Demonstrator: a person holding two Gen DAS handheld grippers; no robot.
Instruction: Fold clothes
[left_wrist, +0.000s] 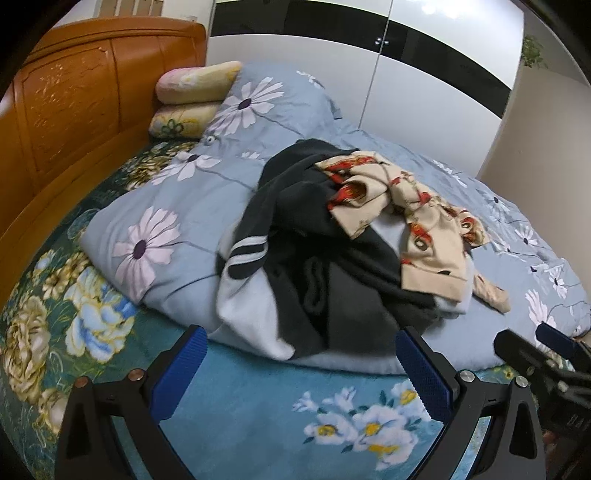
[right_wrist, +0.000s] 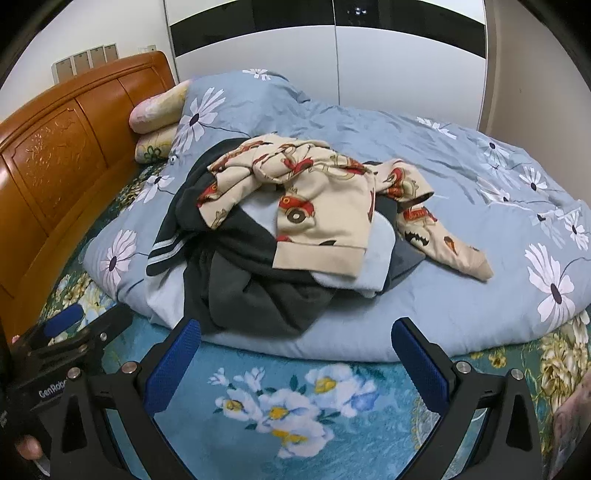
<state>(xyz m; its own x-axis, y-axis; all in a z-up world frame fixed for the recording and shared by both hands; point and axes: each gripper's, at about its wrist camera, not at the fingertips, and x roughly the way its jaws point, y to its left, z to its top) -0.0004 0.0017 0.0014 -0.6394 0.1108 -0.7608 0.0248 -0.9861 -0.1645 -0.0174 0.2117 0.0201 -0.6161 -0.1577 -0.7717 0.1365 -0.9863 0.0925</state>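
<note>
From the left wrist, the left gripper (left_wrist: 299, 354) hangs spread wide and empty above the sheet (left_wrist: 251, 402), short of the clothes (left_wrist: 332, 236) heaped on the quilt (left_wrist: 184, 192). From the right wrist, the right gripper (right_wrist: 295, 347) gapes empty too.

A home bedroom: carved wooden headboard (left_wrist: 70, 110), floral quilt (right_wrist: 443, 155) (daisy-printed), wardrobe (left_wrist: 369, 74).

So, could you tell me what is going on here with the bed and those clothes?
A person holds a hand-held gripper in each hand over a bed, about to fold clothes. The left hand-held gripper and right hand-held gripper are both open and empty, short of the pile. A cream printed garment lies on top of a dark garment, heaped on the blue floral duvet. Nothing is folded yet.
</note>
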